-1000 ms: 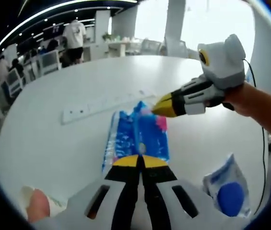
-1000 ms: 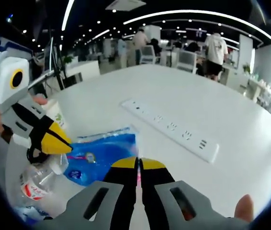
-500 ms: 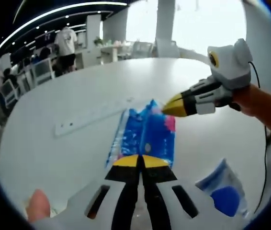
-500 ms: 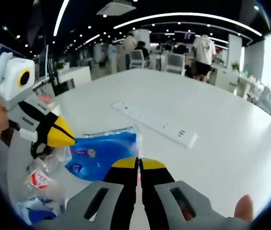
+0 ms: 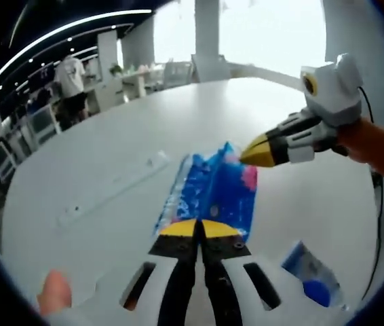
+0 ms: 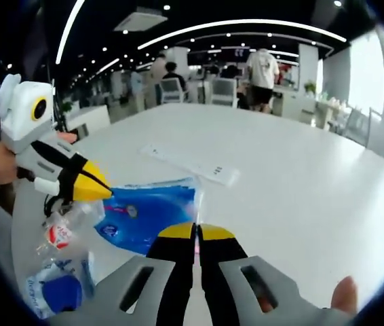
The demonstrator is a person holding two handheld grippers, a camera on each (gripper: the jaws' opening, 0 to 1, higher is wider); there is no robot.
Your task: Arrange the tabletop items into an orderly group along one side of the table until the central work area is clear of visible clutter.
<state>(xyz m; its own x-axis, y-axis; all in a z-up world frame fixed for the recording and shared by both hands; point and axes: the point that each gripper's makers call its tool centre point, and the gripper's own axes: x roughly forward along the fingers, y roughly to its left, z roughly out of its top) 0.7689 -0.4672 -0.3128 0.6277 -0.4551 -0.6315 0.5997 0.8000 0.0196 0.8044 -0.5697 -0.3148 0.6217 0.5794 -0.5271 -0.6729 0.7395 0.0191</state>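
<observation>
Both grippers are pinching the same blue plastic packet [image 5: 212, 193] and holding it stretched between them above the white table [image 5: 110, 156]. In the left gripper view, the left gripper [image 5: 201, 231] is showing its 2 yellow-tipped jaws pressed together on the packet's near edge, while the right gripper [image 5: 254, 153] is coming in from the right and nipping the far corner beside a pink patch. In the right gripper view, the right gripper [image 6: 195, 233] is likewise pressed together on the packet's [image 6: 148, 210] edge, with the left gripper [image 6: 96, 189] biting the left corner. A crumpled clear bottle [image 6: 66, 224] with a red label and a second blue-and-white pouch [image 6: 53, 293] are lying at the near left, and a white power strip [image 6: 192, 161] is lying farther out across the table. The risk from here, as I judge it, is that the thin film is being held only by 2 small pinches: if the hands are pulling apart unevenly, it could be tearing or slipping free of one grip, and a sagging packet could be dragging against the bottle and scattering it.
</observation>
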